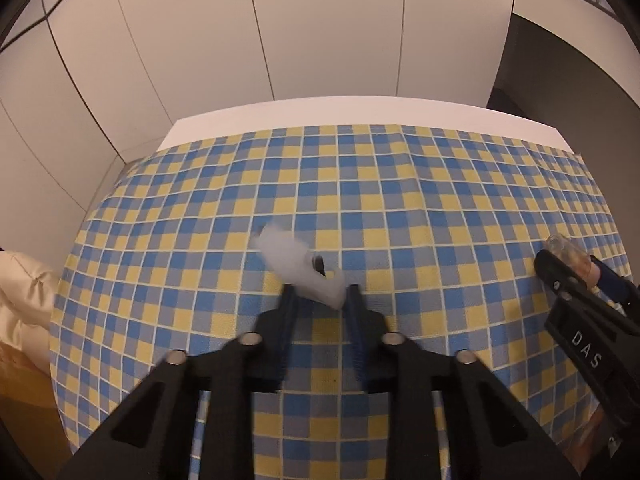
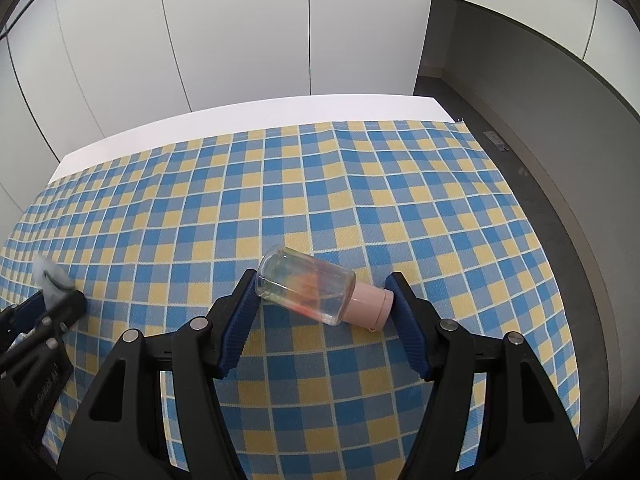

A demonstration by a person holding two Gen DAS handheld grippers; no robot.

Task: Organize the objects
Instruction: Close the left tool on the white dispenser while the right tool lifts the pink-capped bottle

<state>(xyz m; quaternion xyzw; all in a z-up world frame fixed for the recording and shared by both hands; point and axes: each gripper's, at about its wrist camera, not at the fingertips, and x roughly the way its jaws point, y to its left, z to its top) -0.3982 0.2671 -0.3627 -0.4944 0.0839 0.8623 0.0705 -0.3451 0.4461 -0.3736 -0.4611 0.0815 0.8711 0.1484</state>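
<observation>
Bottle (image 2: 306, 284), right wrist view: clear, pink cap, lying on the checked tabletop (image 2: 360, 184), long axis crosswise between the right tool (image 2: 322, 304) pads, which clamp base and cap. Left wrist view: left tool (image 1: 318, 300) closed on a blurred white object (image 1: 300, 268); bottle far right.

Black claw (image 2: 322, 300) frames; ribbed blue pads (image 2: 240, 320); silver screws (image 2: 199, 323)
</observation>
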